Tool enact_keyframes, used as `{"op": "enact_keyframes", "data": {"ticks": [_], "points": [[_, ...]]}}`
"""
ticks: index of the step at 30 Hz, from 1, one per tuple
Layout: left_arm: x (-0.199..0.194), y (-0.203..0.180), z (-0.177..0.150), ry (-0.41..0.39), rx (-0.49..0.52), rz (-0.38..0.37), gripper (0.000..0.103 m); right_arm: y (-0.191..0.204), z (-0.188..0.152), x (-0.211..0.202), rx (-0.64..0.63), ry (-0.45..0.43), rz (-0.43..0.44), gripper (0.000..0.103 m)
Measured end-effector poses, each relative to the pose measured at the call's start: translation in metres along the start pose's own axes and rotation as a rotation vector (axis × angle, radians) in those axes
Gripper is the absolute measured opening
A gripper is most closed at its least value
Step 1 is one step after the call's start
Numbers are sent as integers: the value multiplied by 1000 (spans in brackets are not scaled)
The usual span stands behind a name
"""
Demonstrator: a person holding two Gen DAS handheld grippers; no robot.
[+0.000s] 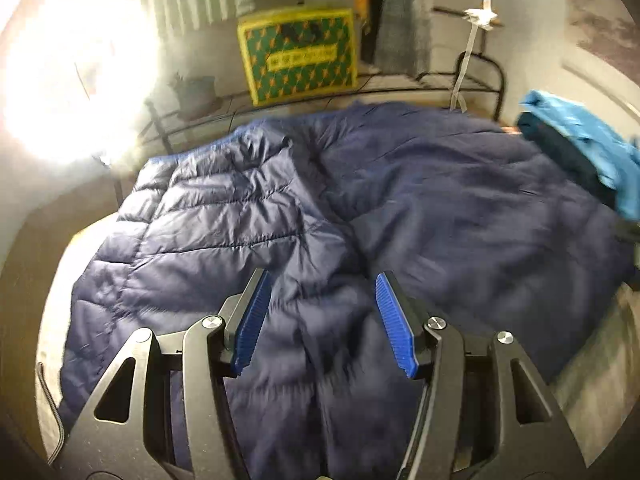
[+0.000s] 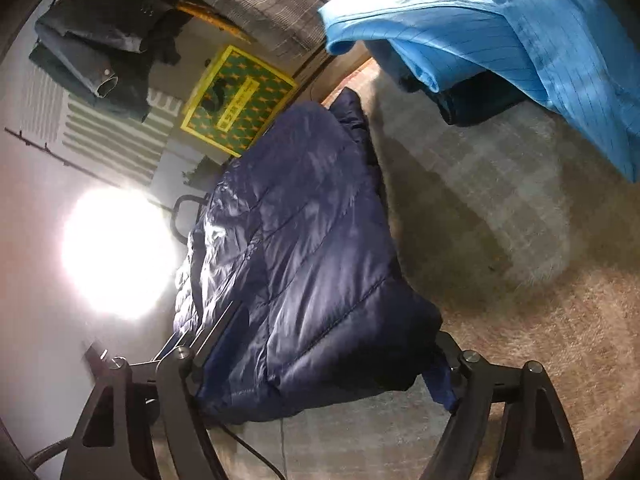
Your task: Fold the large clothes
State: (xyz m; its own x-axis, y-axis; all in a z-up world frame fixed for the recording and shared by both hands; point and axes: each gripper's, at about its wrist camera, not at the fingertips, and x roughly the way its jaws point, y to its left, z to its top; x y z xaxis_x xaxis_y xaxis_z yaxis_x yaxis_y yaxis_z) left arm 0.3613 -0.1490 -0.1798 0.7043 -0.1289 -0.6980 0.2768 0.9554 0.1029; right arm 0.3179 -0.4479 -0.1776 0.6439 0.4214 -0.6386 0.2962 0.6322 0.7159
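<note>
A large navy quilted puffer jacket [image 1: 360, 208] lies spread over the table, folded along a middle crease. My left gripper [image 1: 325, 312] hovers over its near part. Its blue pads [image 1: 256, 320] stand apart and open, with only the jacket's surface below them. In the right wrist view the jacket [image 2: 304, 240] runs away from me as a folded slab. Its near bulging end sits between the wide-spread fingers of my right gripper [image 2: 320, 372]. The blue right pad [image 2: 440, 386] shows beside the fabric, and the jaws look open around the jacket rather than clamped.
A light-blue garment on a dark one [image 1: 580, 152] [image 2: 500, 40] lies at the table's far right. The beige checked table cover [image 2: 500, 208] shows beside the jacket. Behind stand a yellow-green box [image 1: 298, 54], a metal rail, hanging clothes and a glaring lamp [image 1: 76, 76].
</note>
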Motion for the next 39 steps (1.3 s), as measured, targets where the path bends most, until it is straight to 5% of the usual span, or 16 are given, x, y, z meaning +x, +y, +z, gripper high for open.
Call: {"op": "enact_keyframes", "data": {"ticks": [3,5,7,10,16,22,30,39], "points": [[-10,-4,-13,10,31,1,57,-3,5,9,33,-4,-22,80],[-3,-4,-20,34,32,11,57,2,7,12,24,-12,-46,66],[11,-2,-29,72,-1,-9,55,12,8,14,-11,4,-64,31],[17,-2,-39,72,-30,-31,54,37,9,1,-107,-22,-100,18],[2,14,-33,116,-71,-108,48,110,8,-26,-322,-94,-173,12],[-84,89,-35,6,-212,-179,48,202,-8,-36,-593,-153,-231,12],[-179,233,-83,-145,-462,-33,48,294,-48,-22,-860,-179,-253,12],[-226,312,-164,-140,-642,72,48,373,-112,30,-1073,-125,-209,11]]}}
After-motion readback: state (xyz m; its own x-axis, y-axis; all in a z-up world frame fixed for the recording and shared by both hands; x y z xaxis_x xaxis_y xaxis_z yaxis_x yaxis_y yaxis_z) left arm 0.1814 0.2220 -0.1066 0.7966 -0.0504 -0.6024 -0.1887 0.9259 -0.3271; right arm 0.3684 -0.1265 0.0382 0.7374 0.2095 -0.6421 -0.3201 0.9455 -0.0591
